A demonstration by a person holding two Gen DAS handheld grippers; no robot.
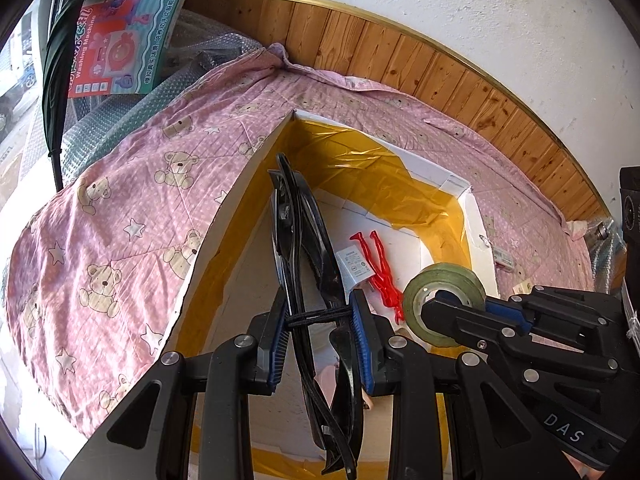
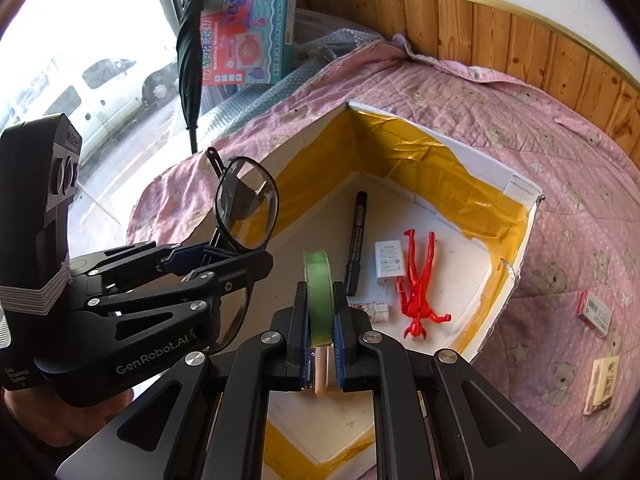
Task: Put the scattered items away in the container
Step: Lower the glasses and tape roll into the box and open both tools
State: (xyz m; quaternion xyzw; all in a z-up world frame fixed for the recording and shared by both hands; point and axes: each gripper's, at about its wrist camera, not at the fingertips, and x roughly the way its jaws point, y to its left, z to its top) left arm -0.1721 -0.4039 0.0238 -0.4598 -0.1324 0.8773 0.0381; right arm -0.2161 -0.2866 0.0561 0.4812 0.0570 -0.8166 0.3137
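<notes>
**Both grippers loaded above the box**

Pink quilted cloth (image 2: 460, 112) printed with teddy bears and stars covers the surface, backed by wood panelling (image 2: 520, 40) under a white wall. On the cloth sits an open white cardboard box (image 2: 532, 200) whose inner walls are lined with yellow tape.

Left gripper (image 1: 320, 320) is clamped on a pair of black-framed eyeglasses (image 1: 296, 216), the blue pads pressing the folded frame from both sides; in the right wrist view the glasses (image 2: 248, 208) stand over the box's 9 o'clock wall, one lens upward. Right gripper (image 2: 319, 320) is closed on a roll of greenish tape (image 2: 318, 296), held on edge between its pads above the near part of the box; the left wrist view shows the same roll (image 1: 444, 304) at 3 o'clock of the left gripper, just beside it.

Inside the box lie a black marker (image 2: 356, 244), a white charger (image 2: 388, 260) just to its 3 o'clock, a red toy figure (image 2: 420, 284) touching the charger's side, and a small white packet (image 2: 378, 311) near the marker's lower end.

Outside, on the cloth at 3 o'clock of the box, lie a small red-and-white box (image 2: 594, 314) and a cream-coloured box (image 2: 602, 384), well apart from the container. At 11 o'clock a toy washing-machine carton (image 2: 252, 20) and a folded dark umbrella (image 2: 190, 48) stand by the window.
</notes>
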